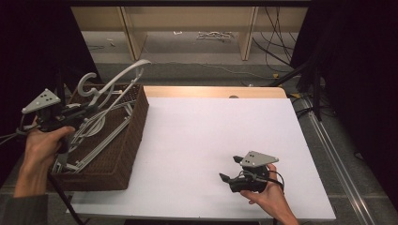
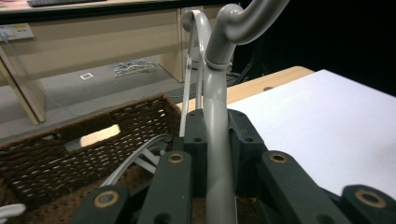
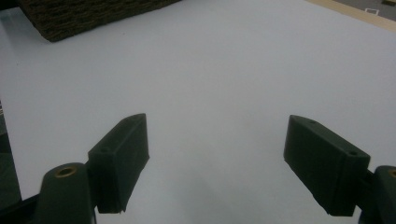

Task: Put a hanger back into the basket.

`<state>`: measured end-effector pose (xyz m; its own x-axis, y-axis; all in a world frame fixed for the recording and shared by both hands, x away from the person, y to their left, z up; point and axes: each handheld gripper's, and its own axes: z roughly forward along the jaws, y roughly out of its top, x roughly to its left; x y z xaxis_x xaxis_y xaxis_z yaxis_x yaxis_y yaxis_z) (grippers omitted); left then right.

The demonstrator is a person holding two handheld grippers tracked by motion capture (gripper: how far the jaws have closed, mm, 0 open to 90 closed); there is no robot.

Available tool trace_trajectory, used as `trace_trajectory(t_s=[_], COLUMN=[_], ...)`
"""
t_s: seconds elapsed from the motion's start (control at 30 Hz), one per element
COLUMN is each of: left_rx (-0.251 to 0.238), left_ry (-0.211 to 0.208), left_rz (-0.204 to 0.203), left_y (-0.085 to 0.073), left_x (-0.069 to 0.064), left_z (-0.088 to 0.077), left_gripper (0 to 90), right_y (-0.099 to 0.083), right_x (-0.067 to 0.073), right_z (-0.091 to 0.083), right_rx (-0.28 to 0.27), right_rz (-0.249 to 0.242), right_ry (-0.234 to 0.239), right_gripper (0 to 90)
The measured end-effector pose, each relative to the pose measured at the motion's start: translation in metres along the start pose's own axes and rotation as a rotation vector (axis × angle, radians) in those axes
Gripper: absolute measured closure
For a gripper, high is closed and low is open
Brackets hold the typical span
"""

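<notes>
A grey plastic hanger (image 1: 96, 91) is lifted above the brown wicker basket (image 1: 129, 140) at the table's left side. My left gripper (image 1: 84, 111) is shut on it, and in the left gripper view the jaws clamp the hanger's neck (image 2: 216, 140) just below its hook (image 2: 243, 18). A paler curved arm (image 1: 126, 72) rises up and to the right of the grip. Several more pale hangers (image 1: 101, 138) lie in the basket. My right gripper (image 1: 230, 168) rests low over the white table top (image 1: 211, 122) near the front right, open (image 3: 217, 158) with nothing between its jaws.
The basket's woven wall (image 2: 70, 158) stands just beside the held hanger, and its corner (image 3: 93, 14) lies far from the right gripper. A wooden strip (image 1: 211, 91) edges the table's far side. Beyond it are floor, shelving legs and cables.
</notes>
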<state>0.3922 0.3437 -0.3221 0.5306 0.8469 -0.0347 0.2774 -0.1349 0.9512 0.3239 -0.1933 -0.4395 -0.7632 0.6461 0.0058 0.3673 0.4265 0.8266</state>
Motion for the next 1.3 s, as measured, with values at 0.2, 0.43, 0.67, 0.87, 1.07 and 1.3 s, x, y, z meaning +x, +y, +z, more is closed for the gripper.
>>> trace_trajectory(t_s=[0.2,0.43,0.67,0.87,1.07,1.3], left_rx=[0.009,0.023,0.057,0.07,0.091,0.123], left_ry=[-0.005,-0.005,0.009,-0.004,-0.022,-0.034], left_rz=[-0.013,-0.002,0.004,0.012,-0.006,-0.036], left_y=[-0.007,-0.013,-0.023,-0.032,-0.043,-0.054], left_x=[0.01,0.018,0.03,0.039,0.05,0.059], left_z=[-0.002,-0.004,-0.006,-0.009,-0.015,-0.019], left_gripper=[79.4,79.3,79.4,79.3,79.3,79.3], right_y=[0.0,-0.001,0.0,-0.001,-0.001,-0.001], right_x=[0.0,0.0,0.0,0.001,0.001,0.001], right_z=[0.001,0.001,0.002,0.002,0.003,0.003], right_rx=[-0.001,0.004,0.005,0.009,0.013,0.024], right_rz=[-0.006,-0.014,-0.013,-0.013,-0.014,-0.013], right_ry=[0.001,0.001,0.001,0.005,0.007,0.012], right_gripper=[23.1,23.0,23.0,23.0,23.0,23.0])
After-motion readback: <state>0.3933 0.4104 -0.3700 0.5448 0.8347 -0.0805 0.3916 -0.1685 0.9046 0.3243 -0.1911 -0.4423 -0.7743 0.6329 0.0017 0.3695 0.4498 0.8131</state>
